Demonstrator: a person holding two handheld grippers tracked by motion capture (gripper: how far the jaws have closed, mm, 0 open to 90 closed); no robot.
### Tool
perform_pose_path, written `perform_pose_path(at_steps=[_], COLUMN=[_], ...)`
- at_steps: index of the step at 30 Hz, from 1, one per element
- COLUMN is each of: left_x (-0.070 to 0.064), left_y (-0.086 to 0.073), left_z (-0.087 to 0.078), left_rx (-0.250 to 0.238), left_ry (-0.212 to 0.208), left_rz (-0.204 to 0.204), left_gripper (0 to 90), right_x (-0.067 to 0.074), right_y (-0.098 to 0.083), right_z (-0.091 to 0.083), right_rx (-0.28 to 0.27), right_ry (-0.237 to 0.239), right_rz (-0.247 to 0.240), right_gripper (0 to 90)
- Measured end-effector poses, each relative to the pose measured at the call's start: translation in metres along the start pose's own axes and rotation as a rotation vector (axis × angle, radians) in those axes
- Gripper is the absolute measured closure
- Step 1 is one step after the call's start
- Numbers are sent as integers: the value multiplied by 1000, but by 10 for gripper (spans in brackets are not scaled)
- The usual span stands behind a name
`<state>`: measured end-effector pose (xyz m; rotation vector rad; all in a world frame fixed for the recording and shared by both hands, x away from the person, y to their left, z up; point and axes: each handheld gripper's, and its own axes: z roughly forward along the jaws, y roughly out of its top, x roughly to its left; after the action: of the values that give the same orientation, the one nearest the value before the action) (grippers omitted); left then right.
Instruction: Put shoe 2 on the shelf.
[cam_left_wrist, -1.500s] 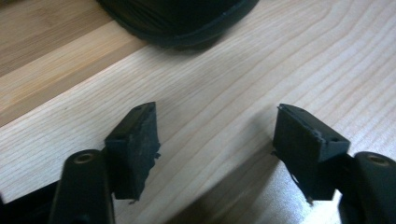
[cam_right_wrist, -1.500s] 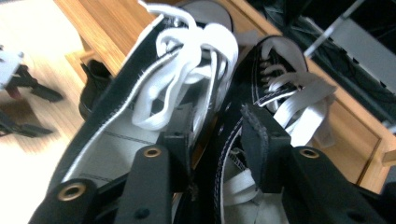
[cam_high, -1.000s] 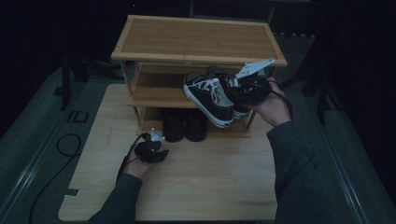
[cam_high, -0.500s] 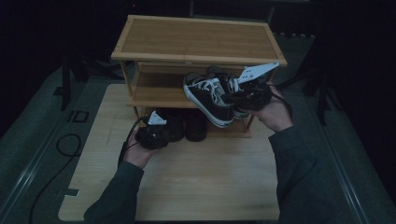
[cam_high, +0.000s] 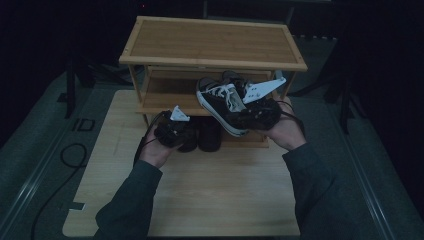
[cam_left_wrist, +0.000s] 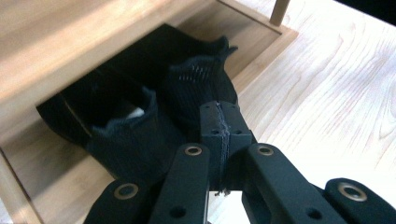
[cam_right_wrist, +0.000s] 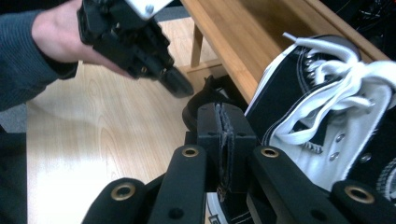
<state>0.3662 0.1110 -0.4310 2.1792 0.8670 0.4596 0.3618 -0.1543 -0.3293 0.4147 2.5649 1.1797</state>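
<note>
Since a second ago the left gripper (cam_high: 176, 131) has come up off the board to the black shoes (cam_high: 202, 134) on the rack's (cam_high: 210, 62) bottom shelf, its jaws just closing; they now meet pad to pad with nothing between them. The right gripper (cam_high: 252, 112) has shifted slightly beside the sneaker (cam_high: 222, 102) at the middle shelf's edge, jaws pressed together and empty too.

As I judge it, the sneaker overhangs the shelf; a nudge from the right hand (cam_high: 285, 132) could tip it down onto the black shoes. The left gripper, closed so near a black collar (cam_left_wrist: 126, 121), could push that shoe deeper rather than grasp it.

Both grippers' closed pads (cam_left_wrist: 219, 121) appear clearly in their own gripper views. From above, the whole rack and both hands are laid out. The right gripper view catches the left gripper (cam_right_wrist: 180, 86) hovering over a black shoe (cam_right_wrist: 205, 100).
</note>
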Motion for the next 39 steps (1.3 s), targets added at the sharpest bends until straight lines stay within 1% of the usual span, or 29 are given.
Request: perform_pose_path(at_steps=[1, 2, 3, 4, 6, 7, 8, 9, 10, 11, 12, 13, 14, 15, 17, 18, 19, 22, 23, 24, 26, 27, 30, 31, 32, 33, 34, 37, 39], left_x=[0, 0, 0, 0, 2, 4, 4, 5, 5, 5, 5, 5, 5, 5, 5, 6, 6, 7, 8, 8, 10, 11, 12, 13, 14, 14, 14, 15, 16], left_y=[6, 6, 11, 11, 17, 24, 24, 30, 30, 36, 36, 41, 41, 46, 48, 51, 55, 58, 62, 62, 65, 68, 69, 70, 72, 72, 74, 74, 74], left_z=[-1, -1, -2, -2, -3, -3, -3, -4, -4, -4, -4, -4, -4, -2, 0, 1, 4, 7, 10, 10, 13, 15, 16, 19, 21, 21, 23, 23, 23], left_rx=[-3, -3, -16, -16, -23, -37, -37, -49, -49, -53, -53, -55, -55, -50, -50, -44, -51, -52, -31, -31, -27, -29, -32, -16, -16, -16, -8, -3, -5], left_ry=[4, 4, 12, 12, 20, 25, 25, 36, 36, 42, 42, 57, 57, 72, 79, 86, 99, 106, 144, 144, 153, 155, 161, 179, 189, 189, 204, 208, 210], left_rz=[8, 8, 9, 9, 15, 5, 5, 5, 5, 10, 10, 23, 23, 34, 37, 46, 44, 40, 42, 42, 27, 11, 10, 14, 2, 2, -4, -1, -8], left_gripper=[900, 900, 900, 900, 900, 900, 900, 900, 900, 900, 900, 900, 900, 900, 900, 900, 900, 900, 900, 900, 900, 900, 900, 900, 900, 900, 900, 900, 900], right_x=[0, 0, 1, 1, 7, 8, 8, 12, 12, 15, 15, 17, 17, 20, 22, 22, 24, 24, 24, 24, 24, 24, 24, 24, 24, 24, 23, 22, 22], right_y=[-2, -2, -5, -5, -9, -11, -11, -17, -17, -23, -23, -31, -31, -38, -41, -44, -49, -54, -58, -58, -62, -65, -66, -68, -72, -72, -75, -78, -78], right_z=[2, 2, 4, 4, 5, 6, 6, 8, 8, 11, 11, 14, 14, 17, 19, 21, 24, 25, 24, 24, 24, 24, 24, 24, 26, 26, 26, 26, 26], right_rx=[3, 3, 10, 10, 10, 10, 10, 14, 14, 21, 21, 24, 24, 24, 26, 31, 45, 46, 43, 43, 41, 42, 46, 50, 63, 63, 66, 65, 56], right_ry=[-1, -1, 1, 1, 7, 10, 10, 13, 13, 13, 13, 17, 17, 25, 28, 28, 29, 34, 36, 36, 42, 44, 44, 45, 41, 41, 41, 39, 38], right_rz=[3, 3, 3, 3, -5, -10, -10, -7, -7, -8, -8, -9, -9, -8, -11, -12, -12, -6, 0, 0, 1, 1, -3, -4, 0, 0, 3, 4, 6], right_gripper=[866, 866, 849, 849, 826, 813, 813, 789, 789, 753, 753, 717, 717, 679, 668, 656, 643, 630, 625, 625, 622, 614, 613, 608, 595, 595, 593, 592, 592])
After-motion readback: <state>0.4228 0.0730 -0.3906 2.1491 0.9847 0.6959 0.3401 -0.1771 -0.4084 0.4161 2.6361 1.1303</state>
